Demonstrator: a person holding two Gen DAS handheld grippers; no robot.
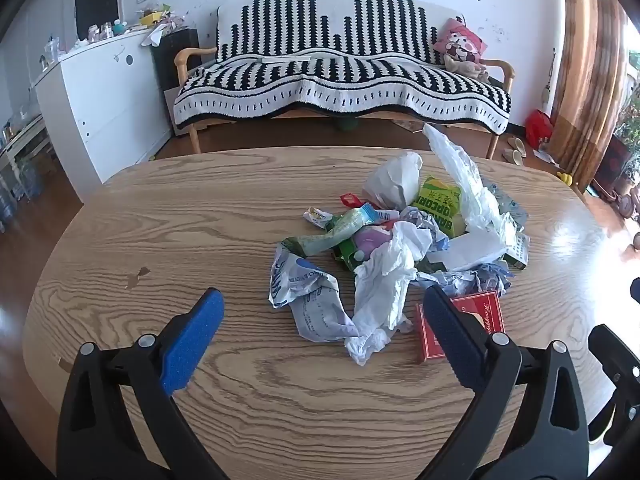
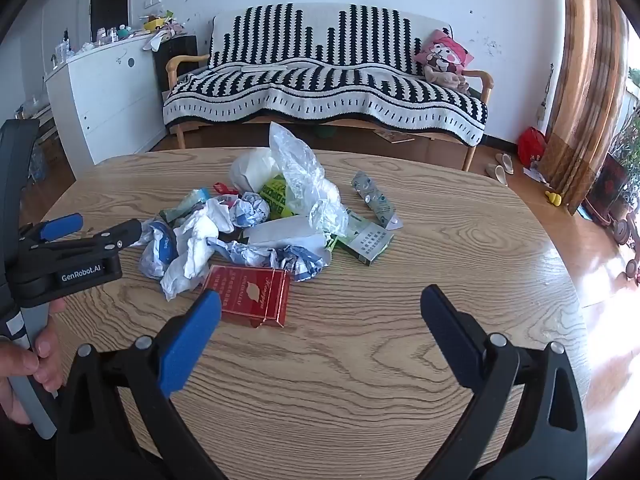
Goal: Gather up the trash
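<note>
Nearest the lens, left gripper (image 1: 322, 320): jaws spread as wide as they go, nothing between the pads but bare table (image 1: 160, 208) and the tail of a crumpled white tissue (image 1: 384, 292) at twelve o'clock. Same for the right gripper (image 2: 320, 312): fully agape, empty, hovering over wood grain with the red cigarette box (image 2: 250, 294) just beside its left pad at about eleven o'clock. Both tilted down toward the tabletop. Outward from the jaws, the trash pile (image 1: 404, 240) heaped near the table's middle: a crumpled blue-and-white wrapper (image 1: 304, 292) at the seven o'clock edge of the heap, a green popcorn box (image 1: 438, 204) and a clear plastic bag (image 1: 460, 172) toward one o'clock. No bin or collecting bag seen in either view. Judged from this: nothing gathered yet, every scrap untouched on the table, whole job left, first grab not yet made; red box or tissue likely closest candidates. Differences between views: only from the right wrist, a grey-green flattened carton (image 2: 366, 242) and a crushed silvery tube (image 2: 374, 198) at the pile's three o'clock side, plus a hand (image 2: 24, 364) gripping the left tool's handle at nine o'clock. Only from the left wrist, a dark stain (image 1: 138, 278) on the wood at ten o'clock of its jaws, and the wrapper's printed face laid out plainly. Behind, in both, a striped sofa (image 1: 340, 80) at twelve o'clock.
</note>
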